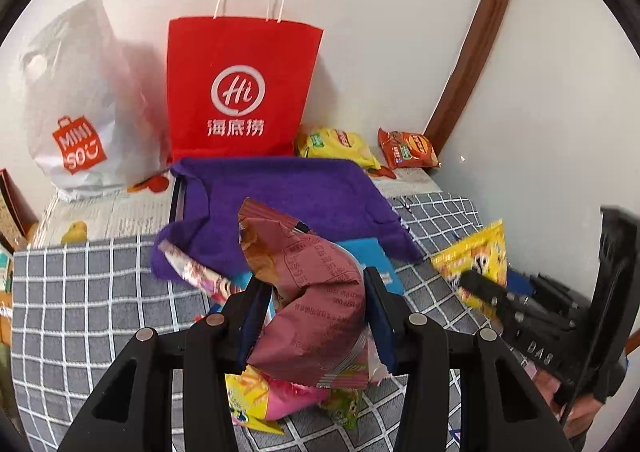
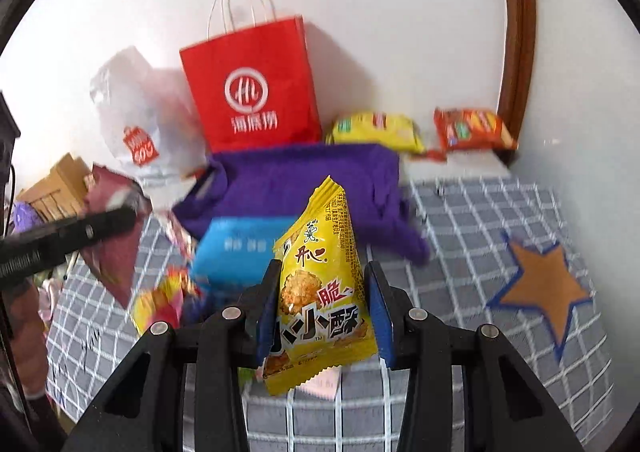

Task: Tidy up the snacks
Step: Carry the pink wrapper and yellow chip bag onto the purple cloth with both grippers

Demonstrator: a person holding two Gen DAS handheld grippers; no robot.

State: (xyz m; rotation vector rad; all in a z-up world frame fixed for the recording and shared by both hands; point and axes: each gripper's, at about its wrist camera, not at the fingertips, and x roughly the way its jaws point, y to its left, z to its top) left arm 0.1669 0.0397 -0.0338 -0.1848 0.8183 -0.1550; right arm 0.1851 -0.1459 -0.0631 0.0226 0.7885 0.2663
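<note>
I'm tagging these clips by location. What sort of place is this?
Probably a bedroom or similar room at home: a checked grey blanket covers a bed-like surface against a white wall, with a red paper shopping bag and snack packets on it.

Bright, even indoor light; soft shadows on the wall (image 1: 400, 32); fisheye bending, dark corners; right wrist view motion-blurred.

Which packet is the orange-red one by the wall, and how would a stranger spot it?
Start at the red paper bag standing against the white wall. Right of it, past the purple cloth, two snack packets lie side by side on the bed. The orange-red packet is the one nearest the brown wooden frame in the corner; its neighbour, the yellow packet, is plain yellow.
</note>
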